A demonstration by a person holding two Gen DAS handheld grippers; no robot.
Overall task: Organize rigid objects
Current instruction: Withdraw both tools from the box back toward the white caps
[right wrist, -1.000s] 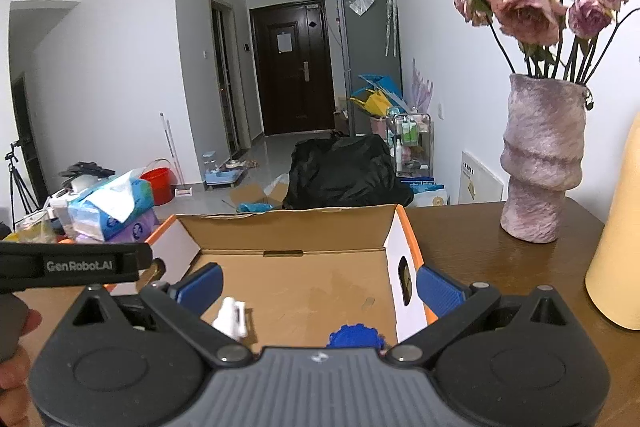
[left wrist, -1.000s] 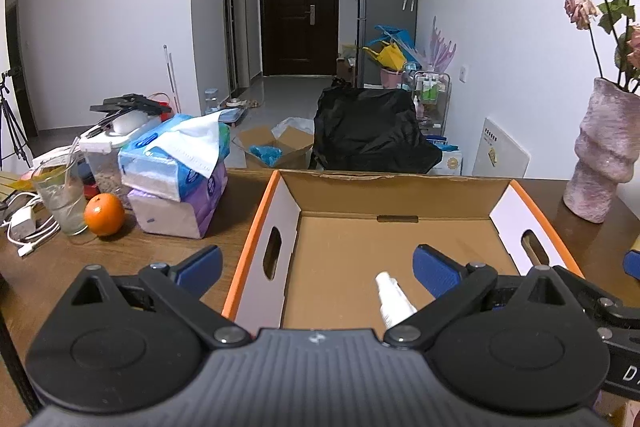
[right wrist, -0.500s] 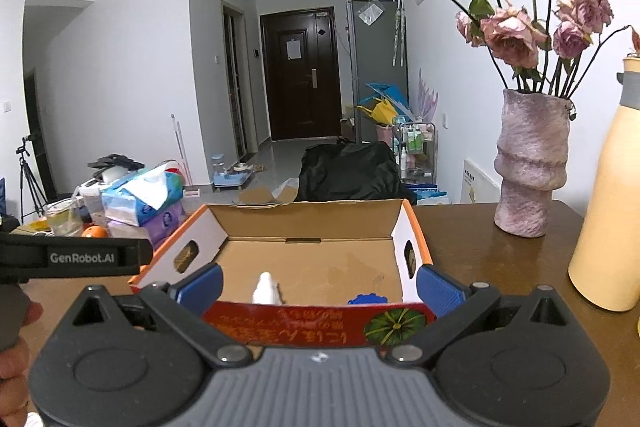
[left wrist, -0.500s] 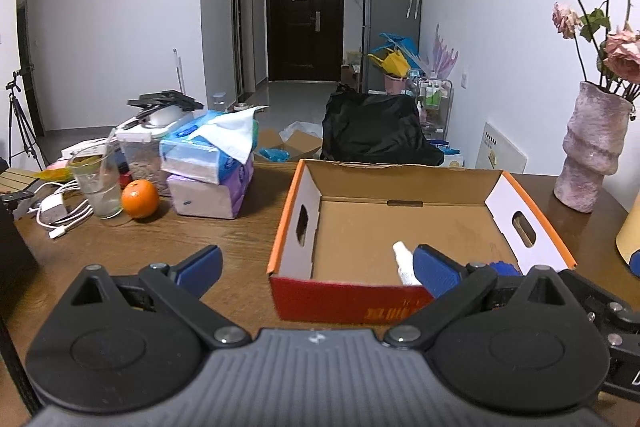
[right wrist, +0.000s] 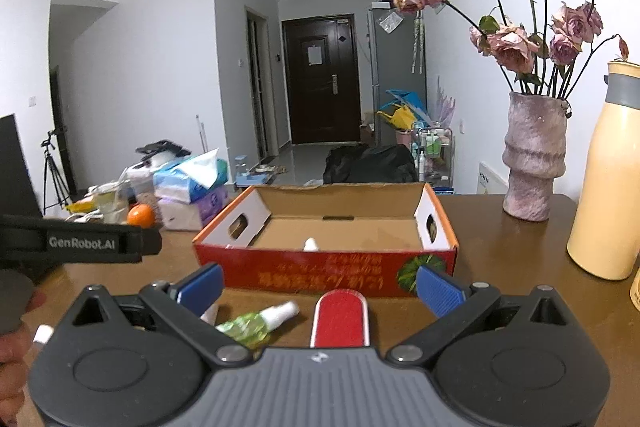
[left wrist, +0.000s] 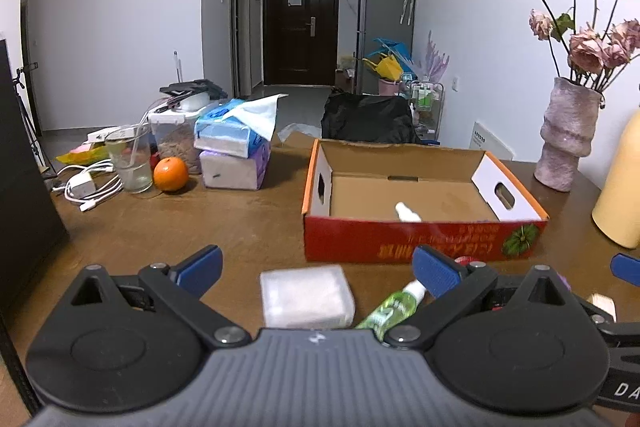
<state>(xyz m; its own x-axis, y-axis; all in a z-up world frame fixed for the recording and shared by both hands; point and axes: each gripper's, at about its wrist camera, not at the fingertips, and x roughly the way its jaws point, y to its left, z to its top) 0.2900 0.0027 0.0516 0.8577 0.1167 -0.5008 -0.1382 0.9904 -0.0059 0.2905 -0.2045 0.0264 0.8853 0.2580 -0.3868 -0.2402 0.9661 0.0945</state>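
The loose items I have left to sort lie on the tabletop [left wrist: 240,227] in front of the cardboard box [right wrist: 324,273]. Nearest my left hand-held gripper [left wrist: 316,267] is a clear plastic case [left wrist: 307,295], lying flat between its fingers but not touched. It looks light, stiff and smooth-sided, so I judge it could slip; I would pinch it across its short sides. Just to its right lies a green spray bottle [right wrist: 256,321] on its side, white cap pointing toward the box. It is small, hard and round, likely to roll, so the body rather than the cap is where I would take it. In front of my right hand-held gripper [right wrist: 318,285] lies a flat red oblong piece [right wrist: 340,319] with a white rim; I cannot tell what it is. It sits low, so I would need to close on its long edges close to the wood.

Both hand-held grippers stand spread wide with nothing between the pads.

The box is open-topped and holds a small white bottle [left wrist: 407,213]; the near wall hides the rest of the floor. Right of the box stand a pink vase [right wrist: 534,155] of dried roses and a tall cream flask [right wrist: 608,179], both well apart from my work.
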